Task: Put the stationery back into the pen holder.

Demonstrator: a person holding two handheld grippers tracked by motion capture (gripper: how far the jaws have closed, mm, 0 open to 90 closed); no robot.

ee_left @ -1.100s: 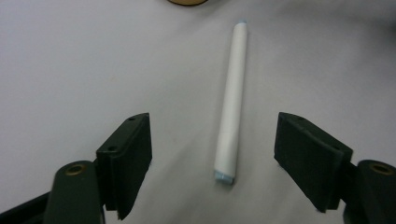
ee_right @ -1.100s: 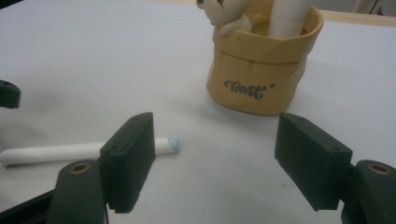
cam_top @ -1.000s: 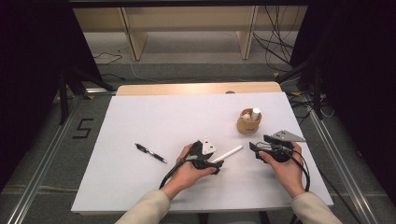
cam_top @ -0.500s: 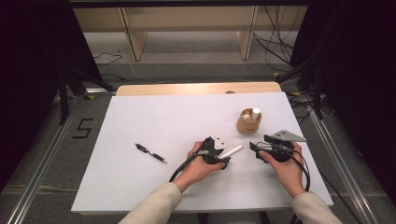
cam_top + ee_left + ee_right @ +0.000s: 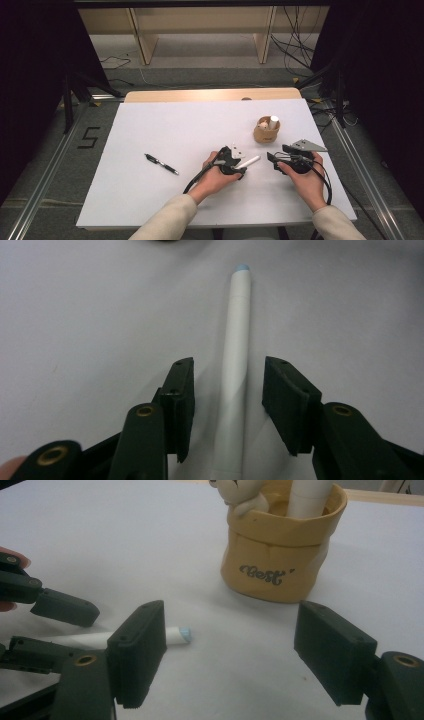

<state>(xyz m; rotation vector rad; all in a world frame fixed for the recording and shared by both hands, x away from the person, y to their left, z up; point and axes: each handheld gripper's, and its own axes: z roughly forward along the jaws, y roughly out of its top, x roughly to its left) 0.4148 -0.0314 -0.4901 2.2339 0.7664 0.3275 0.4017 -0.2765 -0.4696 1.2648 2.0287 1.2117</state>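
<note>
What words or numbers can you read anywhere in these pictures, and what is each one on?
"Best" in dark script, on the front of the tan holder.
"5" in dark strokes, on the grey floor left of the table.
The white pen shows no readable print; the black pen is too small to tell.

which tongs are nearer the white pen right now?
Left. The left tongs straddle the white pen, jaws just been closing, gaps still showing either side. The right tongs sit open just past the pen's blue-tipped end, not around it.
</note>
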